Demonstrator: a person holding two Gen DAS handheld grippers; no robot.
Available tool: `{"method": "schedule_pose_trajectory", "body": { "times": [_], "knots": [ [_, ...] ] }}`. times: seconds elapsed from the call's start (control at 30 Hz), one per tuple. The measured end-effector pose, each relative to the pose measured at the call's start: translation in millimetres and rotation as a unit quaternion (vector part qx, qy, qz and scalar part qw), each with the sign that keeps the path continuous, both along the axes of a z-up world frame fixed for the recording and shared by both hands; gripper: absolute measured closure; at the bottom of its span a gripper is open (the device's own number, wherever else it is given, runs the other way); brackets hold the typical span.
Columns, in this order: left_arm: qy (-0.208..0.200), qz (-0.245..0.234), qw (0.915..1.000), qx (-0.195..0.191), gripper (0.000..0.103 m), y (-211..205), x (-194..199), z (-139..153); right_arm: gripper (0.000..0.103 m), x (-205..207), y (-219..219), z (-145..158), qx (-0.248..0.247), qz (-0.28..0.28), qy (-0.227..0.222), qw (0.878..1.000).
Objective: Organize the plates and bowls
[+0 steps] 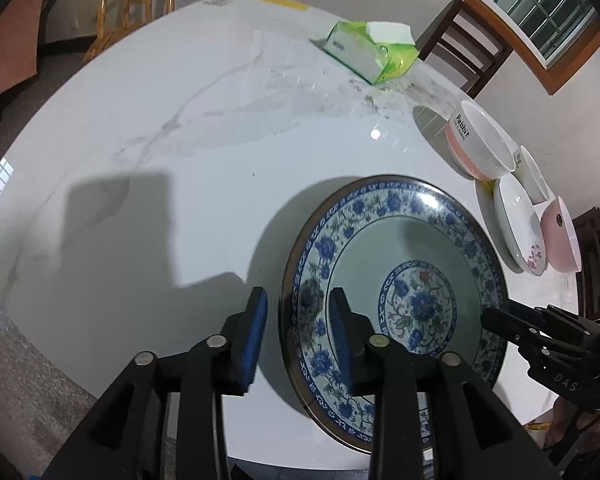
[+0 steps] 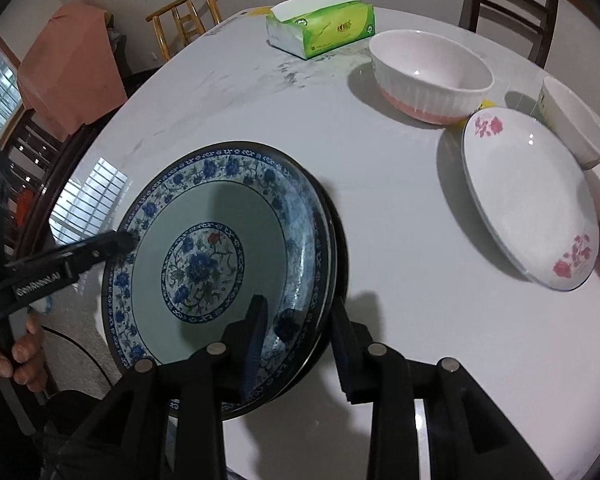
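Note:
A blue-and-white floral plate (image 1: 404, 240) lies at the table's near edge; it also shows in the right wrist view (image 2: 204, 208). My left gripper (image 1: 299, 306) is open, its jaws straddling the plate's left rim without closing on it. My right gripper (image 2: 300, 314) is open, its jaws straddling the plate's right rim. A white plate with pink flowers (image 2: 528, 200) lies to the right. A white-and-pink ribbed bowl (image 2: 430, 76) stands behind it, a second white bowl (image 2: 572, 120) and a pink bowl (image 1: 562, 236) beside it.
A green tissue pack (image 2: 324, 30) sits at the far side of the white marble table (image 1: 180, 140). Wooden chairs (image 2: 186, 20) stand around the table. The table's near edge runs just under the blue plate.

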State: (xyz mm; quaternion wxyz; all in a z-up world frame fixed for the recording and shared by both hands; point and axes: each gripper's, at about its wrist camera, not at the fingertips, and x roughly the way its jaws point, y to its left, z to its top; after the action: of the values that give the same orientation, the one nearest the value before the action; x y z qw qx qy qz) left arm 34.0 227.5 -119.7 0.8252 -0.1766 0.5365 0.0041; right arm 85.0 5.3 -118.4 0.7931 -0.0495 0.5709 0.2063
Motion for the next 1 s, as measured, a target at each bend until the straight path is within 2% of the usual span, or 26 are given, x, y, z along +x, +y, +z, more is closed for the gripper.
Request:
{"method": "schedule_pose_trajectory", "body": {
  "times": [0.07,0.23,0.33,0.43,0.53,0.63,0.77,0.87,1.0],
  "knots": [
    [-0.003,-0.001,1.0000,0.002,0.070,-1.1,0.3,1.3,0.071,-1.3,3.7,1.8,-0.019,0.007,-0.012,1.000],
    [-0.020,0.014,0.9996,0.012,0.068,-0.2,-3.3,8.6,0.071,-4.6,7.7,12.1,-0.021,0.015,-0.042,0.999],
    [-0.057,0.025,0.9969,0.048,0.061,-4.3,-9.2,23.5,0.071,-6.7,-2.8,19.0,-0.005,0.001,-0.065,0.998],
    [-0.106,0.027,0.9889,0.100,0.050,-17.5,-13.1,40.5,0.071,-10.7,-25.1,21.4,0.006,-0.021,-0.087,0.996],
    [-0.142,0.012,0.9827,0.118,0.045,-35.0,-13.8,51.5,0.071,-13.1,-54.5,23.6,0.011,-0.051,-0.114,0.992],
    [-0.162,-0.012,0.9798,0.117,0.038,-58.6,-7.9,56.8,0.071,-14.4,-87.0,24.7,0.013,-0.082,-0.129,0.988],
    [-0.167,-0.045,0.9796,0.103,0.034,-91.8,4.0,58.4,0.071,-14.9,-129.4,26.8,0.013,-0.123,-0.140,0.982],
    [-0.172,-0.064,0.9792,0.087,0.033,-118.7,11.9,59.3,0.071,-14.8,-158.3,27.2,0.014,-0.153,-0.152,0.976],
    [-0.180,-0.087,0.9776,0.066,0.032,-151.5,27.3,57.8,0.071,-2.9,-196.1,19.9,0.028,-0.190,-0.143,0.971]
  ]
}}
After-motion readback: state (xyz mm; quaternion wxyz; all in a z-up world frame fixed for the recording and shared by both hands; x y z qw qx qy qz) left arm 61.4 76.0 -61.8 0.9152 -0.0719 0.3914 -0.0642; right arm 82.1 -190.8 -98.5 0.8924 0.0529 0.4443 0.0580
